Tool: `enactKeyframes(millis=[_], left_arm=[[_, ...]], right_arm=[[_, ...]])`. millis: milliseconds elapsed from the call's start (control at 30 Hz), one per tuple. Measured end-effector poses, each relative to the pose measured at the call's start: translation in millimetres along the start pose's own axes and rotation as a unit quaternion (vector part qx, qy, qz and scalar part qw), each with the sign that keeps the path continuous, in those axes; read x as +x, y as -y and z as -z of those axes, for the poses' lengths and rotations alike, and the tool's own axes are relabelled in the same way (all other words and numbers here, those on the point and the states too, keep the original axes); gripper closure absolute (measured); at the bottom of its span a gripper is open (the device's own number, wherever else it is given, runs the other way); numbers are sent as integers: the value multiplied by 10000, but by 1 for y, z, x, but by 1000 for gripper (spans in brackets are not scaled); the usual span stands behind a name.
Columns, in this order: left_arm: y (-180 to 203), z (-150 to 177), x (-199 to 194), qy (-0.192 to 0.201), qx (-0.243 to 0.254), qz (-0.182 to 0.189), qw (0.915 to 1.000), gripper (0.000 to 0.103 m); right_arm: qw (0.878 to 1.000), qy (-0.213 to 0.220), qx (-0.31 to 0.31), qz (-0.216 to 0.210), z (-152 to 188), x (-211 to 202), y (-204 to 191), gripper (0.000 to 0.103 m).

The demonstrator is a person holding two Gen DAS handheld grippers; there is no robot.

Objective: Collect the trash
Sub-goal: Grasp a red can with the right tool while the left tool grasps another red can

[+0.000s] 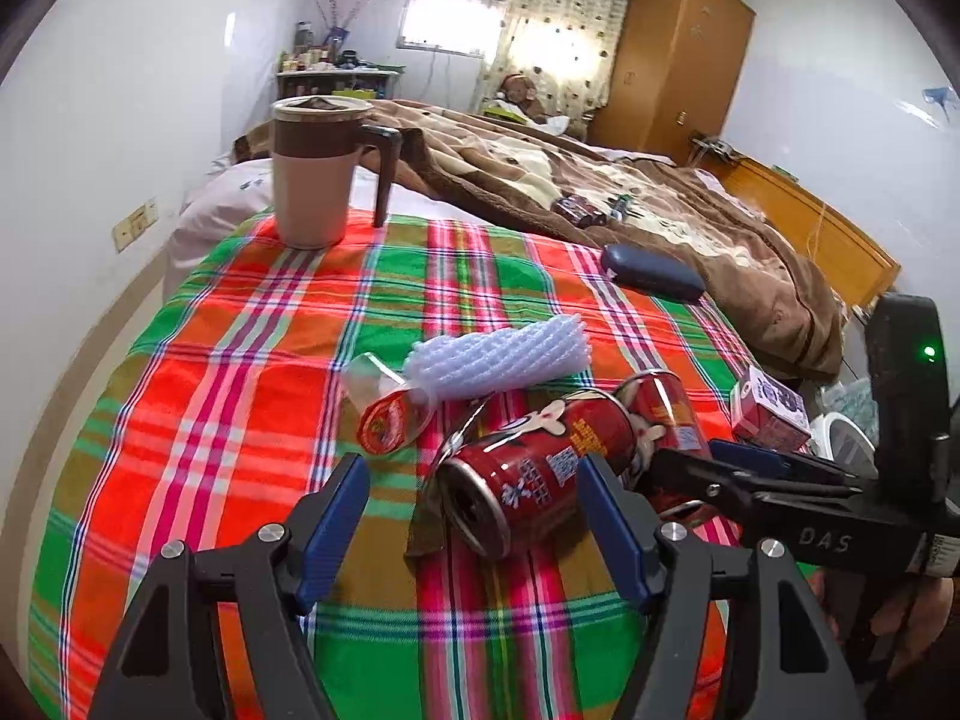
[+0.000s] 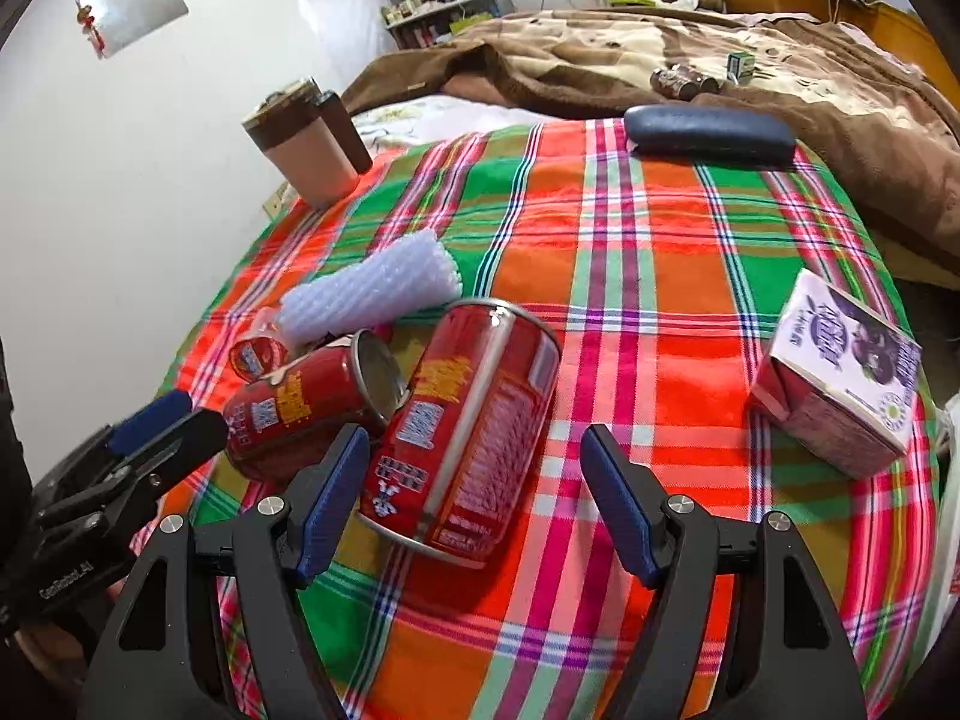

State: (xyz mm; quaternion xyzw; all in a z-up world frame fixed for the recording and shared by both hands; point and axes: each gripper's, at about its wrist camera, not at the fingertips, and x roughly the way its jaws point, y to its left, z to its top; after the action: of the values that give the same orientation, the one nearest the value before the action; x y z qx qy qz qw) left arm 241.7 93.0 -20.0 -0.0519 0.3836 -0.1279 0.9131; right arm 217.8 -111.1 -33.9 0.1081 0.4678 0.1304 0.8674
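Two red drink cans lie on a plaid cloth. In the left wrist view my left gripper point(image 1: 474, 483) is open with its jaws around the near can point(image 1: 528, 468). The second can point(image 1: 666, 420) lies behind it, with my right gripper point(image 1: 738, 456) reaching at it. In the right wrist view my right gripper point(image 2: 474, 456) is open around the larger can point(image 2: 468, 426); the other can point(image 2: 312, 402) lies to its left, with the left gripper point(image 2: 162, 420) beside it. A white foam net point(image 2: 372, 288), a red-labelled wrapper point(image 2: 258, 357) and a purple carton point(image 2: 840, 378) lie nearby.
A brown and beige mug point(image 1: 318, 174) stands at the far left of the cloth. A dark blue case point(image 1: 654, 273) lies at the far right edge. A brown blanket point(image 1: 600, 180) on the bed lies behind. The cloth drops off at the right past the carton point(image 1: 771, 411).
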Motion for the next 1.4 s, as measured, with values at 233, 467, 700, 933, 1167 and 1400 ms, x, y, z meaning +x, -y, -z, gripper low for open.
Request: enactKeyframes(millis=[233,467,700,933,1167,1400], left_arm=[[10,-6,14,-159,308,101,9993,32],[23,-8,31,-420,595,208,9971,32],[30,-10,42,-555,755,231,9953,32],[44,-7,44,-760,1100,460,9899,32],[57,-16,41,-621,1523,337,9858,32],[68,-19,69,-921,1588,413,9821,32]], right_arm=[[9999,-117,61,67,-1,2,13,29],[9991,-210,-340,166,-3,3,10,45],[9986,-107,-425,288,-1,-2,16,46],[9990,-69,-336,301,4,-10,30,46],[9992,-61,-286,272,7,-15,41,46],[9994,-56,-271,220,7,-15,45,46]])
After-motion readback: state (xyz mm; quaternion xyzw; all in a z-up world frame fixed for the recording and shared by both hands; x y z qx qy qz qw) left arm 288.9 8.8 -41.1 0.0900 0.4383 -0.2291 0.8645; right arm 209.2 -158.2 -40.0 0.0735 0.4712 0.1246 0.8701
